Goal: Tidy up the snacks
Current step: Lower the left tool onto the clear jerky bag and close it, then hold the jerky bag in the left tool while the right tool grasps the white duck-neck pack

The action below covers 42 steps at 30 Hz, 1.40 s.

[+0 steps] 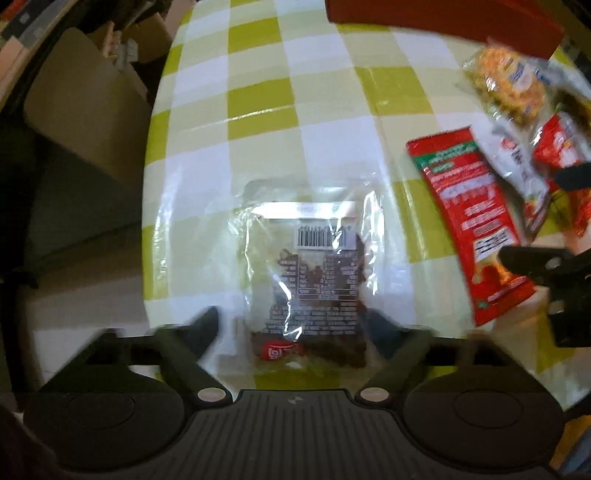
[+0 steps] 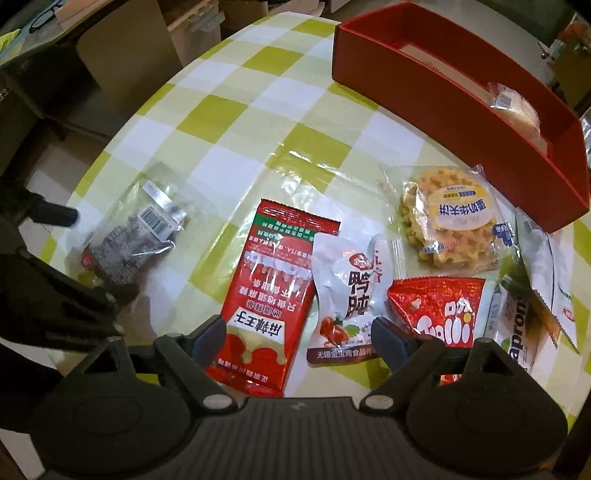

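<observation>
A clear packet of dark snack with a barcode label (image 1: 314, 273) lies on the checked tablecloth. My left gripper (image 1: 295, 328) is open, its fingers either side of the packet's near end; whether they touch it I cannot tell. The packet also shows in the right wrist view (image 2: 136, 236). My right gripper (image 2: 299, 336) is open over a long red packet (image 2: 269, 295) and a white packet (image 2: 351, 291). A waffle packet (image 2: 450, 225), a red foil bag (image 2: 443, 310) and white packets (image 2: 543, 273) lie to the right. A red box (image 2: 461, 107) holds one wrapped snack (image 2: 513, 107).
The round table's edge (image 2: 110, 147) curves along the left, with cardboard boxes (image 2: 129, 55) on the floor beyond. In the left wrist view, the red box (image 1: 443, 18) is at the top right and the right gripper's fingers (image 1: 532, 262) reach in at the right edge.
</observation>
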{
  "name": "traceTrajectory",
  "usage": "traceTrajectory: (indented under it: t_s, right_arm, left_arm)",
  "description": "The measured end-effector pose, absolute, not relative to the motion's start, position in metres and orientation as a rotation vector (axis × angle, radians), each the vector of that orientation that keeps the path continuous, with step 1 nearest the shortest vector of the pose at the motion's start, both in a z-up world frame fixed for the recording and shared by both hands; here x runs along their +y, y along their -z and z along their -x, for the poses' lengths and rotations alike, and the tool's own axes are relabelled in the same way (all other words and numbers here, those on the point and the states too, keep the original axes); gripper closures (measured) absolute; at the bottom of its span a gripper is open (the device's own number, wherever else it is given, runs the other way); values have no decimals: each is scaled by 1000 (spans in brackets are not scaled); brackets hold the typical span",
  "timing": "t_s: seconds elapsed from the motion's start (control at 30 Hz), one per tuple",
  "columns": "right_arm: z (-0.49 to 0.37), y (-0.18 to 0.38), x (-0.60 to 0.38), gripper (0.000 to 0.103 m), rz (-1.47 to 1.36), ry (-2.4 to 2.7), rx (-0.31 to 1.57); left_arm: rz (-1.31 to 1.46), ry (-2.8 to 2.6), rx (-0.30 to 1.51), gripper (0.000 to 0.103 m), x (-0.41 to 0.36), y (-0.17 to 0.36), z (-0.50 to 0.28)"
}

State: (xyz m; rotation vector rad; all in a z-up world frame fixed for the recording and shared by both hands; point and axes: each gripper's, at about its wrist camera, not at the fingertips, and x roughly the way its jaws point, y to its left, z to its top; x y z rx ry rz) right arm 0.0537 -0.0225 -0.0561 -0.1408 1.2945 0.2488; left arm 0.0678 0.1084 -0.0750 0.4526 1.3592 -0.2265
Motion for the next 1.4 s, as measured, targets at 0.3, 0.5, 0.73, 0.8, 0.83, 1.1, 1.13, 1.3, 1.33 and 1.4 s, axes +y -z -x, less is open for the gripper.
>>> traceTrajectory:
  t_s: [0.3, 0.5, 0.73, 0.8, 0.83, 1.1, 1.13, 1.3, 1.33, 1.4]
  right_arm:
    - [-56, 59, -27, 11, 123, -244, 1316]
    - [-55, 60, -24, 16, 108, -269, 1314]
    - [-58, 65, -21, 16, 92, -280, 1337]
    - [-59, 67, -19, 16, 90, -279, 1344]
    - [-59, 69, -18, 16, 86, -279, 1352]
    - [-65, 89, 7, 16, 145, -248, 1351]
    - [-65, 89, 8, 16, 154, -240, 1337]
    - [-61, 88, 9, 34, 188, -251, 1306]
    - [-59, 87, 7, 36, 191, -253, 1303]
    - [-56, 84, 2, 42, 180, -262, 1301]
  left_arm:
    - [-491, 221, 1362, 0, 91, 89, -62]
    - [-344, 265, 1405, 13, 111, 85, -64]
    - [-341, 212, 1373, 17, 116, 72, -61]
    - [-293, 210, 1353, 17, 121, 63, -63]
    - [-272, 212, 1344, 17, 126, 59, -64]
    - [-195, 210, 1327, 17, 135, 44, -66]
    - [-192, 206, 1330, 17, 133, 45, -69]
    - [-197, 193, 1333, 17, 133, 48, -69]
    - [-196, 196, 1337, 17, 133, 48, -69]
    - [-192, 200, 1340, 17, 131, 49, -70]
